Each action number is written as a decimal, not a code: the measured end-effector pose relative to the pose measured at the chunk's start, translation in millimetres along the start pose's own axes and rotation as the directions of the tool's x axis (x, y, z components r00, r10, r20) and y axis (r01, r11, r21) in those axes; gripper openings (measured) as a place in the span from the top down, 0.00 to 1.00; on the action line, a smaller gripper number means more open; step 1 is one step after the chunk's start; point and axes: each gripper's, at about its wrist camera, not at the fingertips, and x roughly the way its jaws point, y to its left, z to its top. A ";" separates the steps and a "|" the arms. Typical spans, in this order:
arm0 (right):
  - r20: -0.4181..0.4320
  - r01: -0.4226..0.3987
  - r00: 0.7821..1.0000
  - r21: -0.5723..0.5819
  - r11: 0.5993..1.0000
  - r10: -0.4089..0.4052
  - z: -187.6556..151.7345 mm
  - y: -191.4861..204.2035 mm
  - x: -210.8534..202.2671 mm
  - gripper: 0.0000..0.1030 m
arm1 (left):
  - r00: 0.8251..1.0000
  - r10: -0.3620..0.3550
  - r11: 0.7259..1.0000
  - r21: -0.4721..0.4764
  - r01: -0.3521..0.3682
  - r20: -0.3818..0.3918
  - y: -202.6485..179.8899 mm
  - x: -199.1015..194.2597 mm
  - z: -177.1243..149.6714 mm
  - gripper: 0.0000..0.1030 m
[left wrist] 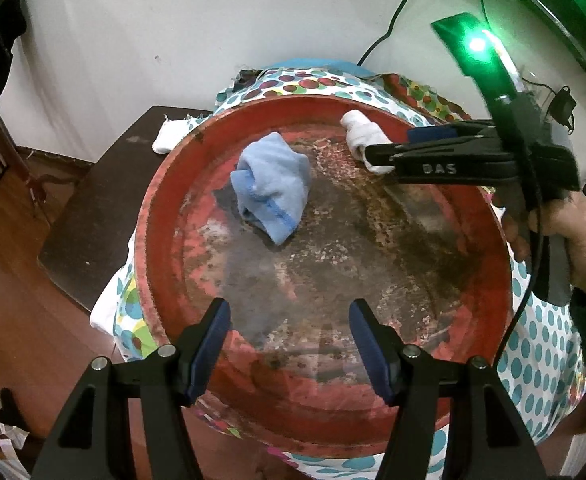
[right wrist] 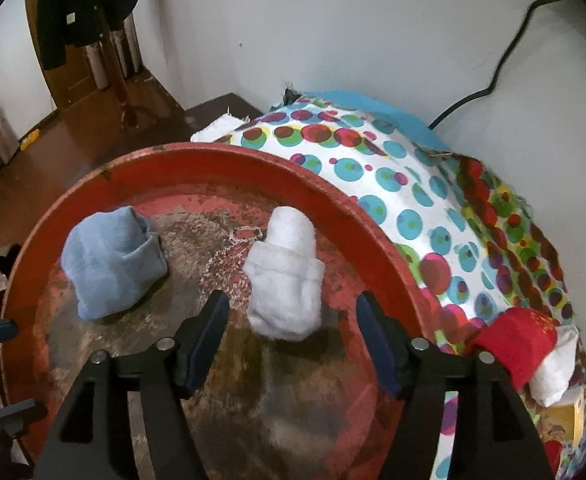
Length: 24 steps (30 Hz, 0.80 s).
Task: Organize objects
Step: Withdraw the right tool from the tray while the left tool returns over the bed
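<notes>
A worn red round tray (left wrist: 153, 216) (right wrist: 333, 196) rests on a dotted cloth. A rolled light-blue sock (left wrist: 271, 184) (right wrist: 111, 264) lies in its far left part. A rolled white sock (left wrist: 359, 132) (right wrist: 285, 276) lies near the far right rim. My left gripper (left wrist: 289, 344) is open and empty over the tray's near side. My right gripper (right wrist: 291, 344) is open, its fingers on either side of the white sock and just short of it; it reaches in from the right in the left wrist view (left wrist: 377, 148). A red and white sock roll (right wrist: 529, 348) lies on the cloth right of the tray.
The dotted tablecloth (right wrist: 413, 184) covers a small table against a white wall. A dark low table (left wrist: 105, 184) stands to the left, with a white cloth (left wrist: 169, 136) on it. A black cable (right wrist: 505, 64) runs down the wall. A wooden floor lies on the left.
</notes>
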 end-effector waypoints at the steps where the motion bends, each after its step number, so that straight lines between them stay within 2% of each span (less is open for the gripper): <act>1: 0.010 -0.001 1.000 0.010 1.000 0.001 -2.5 -2.0 -6.1 0.33 | 1.000 -0.005 1.000 0.001 0.005 0.002 -1.4 -0.5 -0.2 0.38; 6: 0.055 -0.012 0.998 0.050 0.999 0.010 -24.7 -13.5 -42.9 0.33 | 1.000 -0.023 1.000 0.009 0.023 0.003 -11.8 -2.9 -1.3 0.38; 13: 0.082 0.023 0.996 0.075 0.997 -0.029 -71.4 -30.0 -91.9 0.32 | 0.999 -0.044 0.998 0.050 0.043 0.018 -39.1 -11.3 -3.3 0.38; 24: 0.129 0.033 0.989 0.239 0.970 -0.066 -164.3 -76.6 -160.2 0.30 | 0.995 -0.095 0.982 0.167 0.090 0.022 -113.7 -18.2 -15.1 0.38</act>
